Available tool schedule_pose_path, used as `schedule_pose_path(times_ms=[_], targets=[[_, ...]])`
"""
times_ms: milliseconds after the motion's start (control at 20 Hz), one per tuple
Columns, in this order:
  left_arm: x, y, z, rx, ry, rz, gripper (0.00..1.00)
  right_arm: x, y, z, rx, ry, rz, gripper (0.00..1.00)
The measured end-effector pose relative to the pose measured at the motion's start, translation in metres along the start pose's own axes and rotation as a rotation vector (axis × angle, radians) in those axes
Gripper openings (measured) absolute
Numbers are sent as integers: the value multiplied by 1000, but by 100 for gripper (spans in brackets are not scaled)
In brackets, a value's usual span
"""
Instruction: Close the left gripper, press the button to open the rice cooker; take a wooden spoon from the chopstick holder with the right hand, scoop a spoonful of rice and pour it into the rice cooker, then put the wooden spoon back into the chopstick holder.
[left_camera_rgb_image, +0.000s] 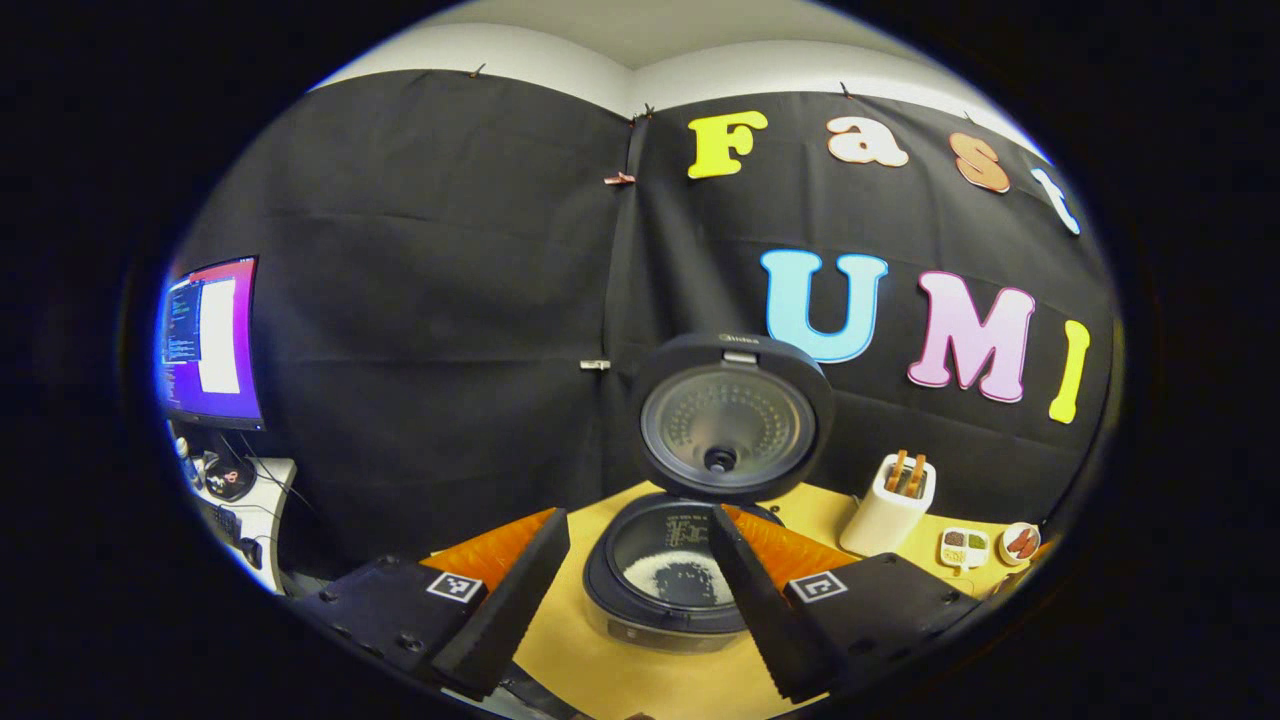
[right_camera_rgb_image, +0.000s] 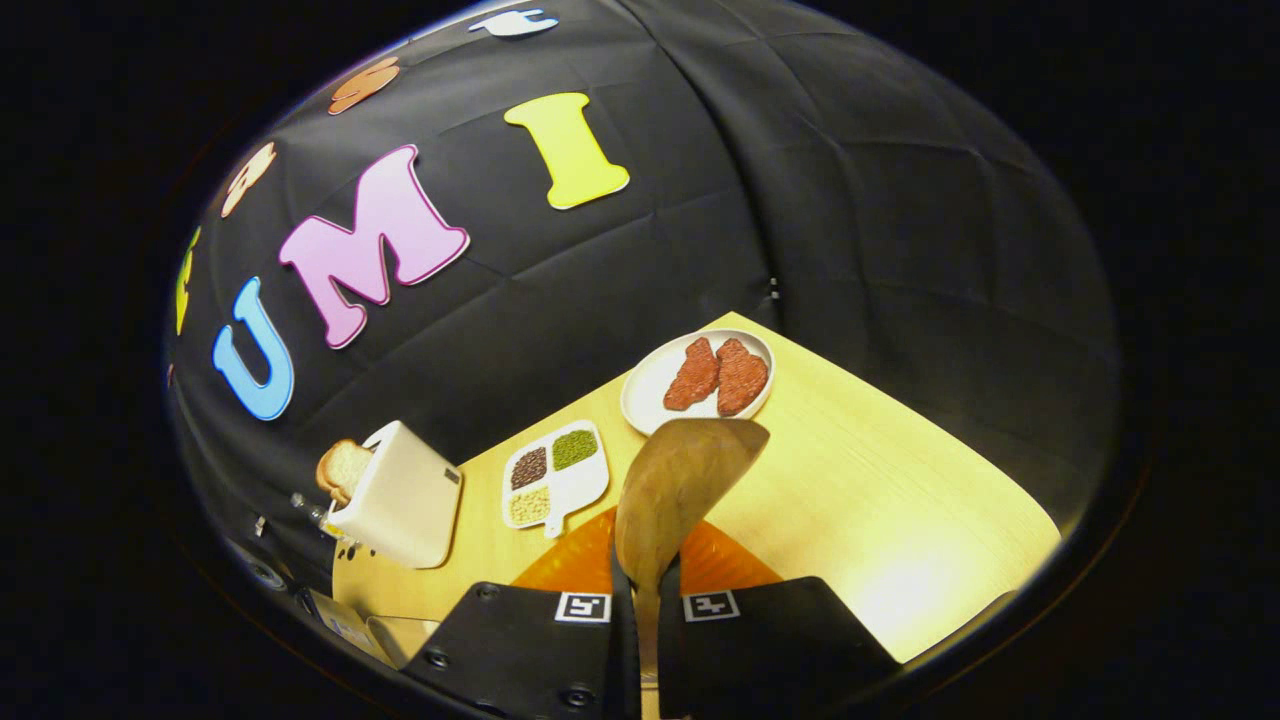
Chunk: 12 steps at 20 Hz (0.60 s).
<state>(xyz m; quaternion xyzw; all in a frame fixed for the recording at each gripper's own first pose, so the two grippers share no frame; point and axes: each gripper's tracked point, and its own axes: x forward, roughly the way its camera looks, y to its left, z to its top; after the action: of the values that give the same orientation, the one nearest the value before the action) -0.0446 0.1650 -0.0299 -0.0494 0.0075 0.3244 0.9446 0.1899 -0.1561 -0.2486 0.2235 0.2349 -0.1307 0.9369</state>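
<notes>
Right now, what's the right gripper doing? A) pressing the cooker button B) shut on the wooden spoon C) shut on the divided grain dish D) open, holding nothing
B: in the right gripper view the right gripper has both fingers clamped on the handle of the wooden spoon, whose bowl points toward the plate; the divided grain dish lies apart on the table.

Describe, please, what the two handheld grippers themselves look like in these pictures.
The left gripper has black housings, each carrying a square black-and-white marker, and two long black wedge fingers with ribbed inner pads and bright orange tops. The right gripper matches: black bodies with visible screws, a marker on each, orange behind the fingers.
</notes>
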Motion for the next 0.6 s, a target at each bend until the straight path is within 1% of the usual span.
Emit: schedule_pose_path(times_ms=[100,200,250,350,400,450,500,550,600], targets=[[8,-1,22,20,-56,-6,95,1,-1,-5,1,20,-5,12],[20,-9,45,43,-119,-31,95,3,-4,-15,-9,46,-19,14],[26,-13,54,55,-146,-44,95,0,-5,-12,-6,39,-21,15],[37,-26,72,74,-196,-82,95,-8,-4,-9,-3,36,-21,16],[44,-34,81,86,-222,-108,95,-10,-4,-4,-2,21,-23,19],[51,-42,89,105,-251,-136,95,-14,-6,-1,-3,10,-31,17],[58,-51,96,125,-274,-158,95,-21,-8,2,-5,-2,-32,43],[66,-58,98,140,-287,-183,95,-30,-8,4,-14,-14,-29,62],[74,-68,101,149,-297,-211,92,-39,-14,7,-30,-26,-40,81]])
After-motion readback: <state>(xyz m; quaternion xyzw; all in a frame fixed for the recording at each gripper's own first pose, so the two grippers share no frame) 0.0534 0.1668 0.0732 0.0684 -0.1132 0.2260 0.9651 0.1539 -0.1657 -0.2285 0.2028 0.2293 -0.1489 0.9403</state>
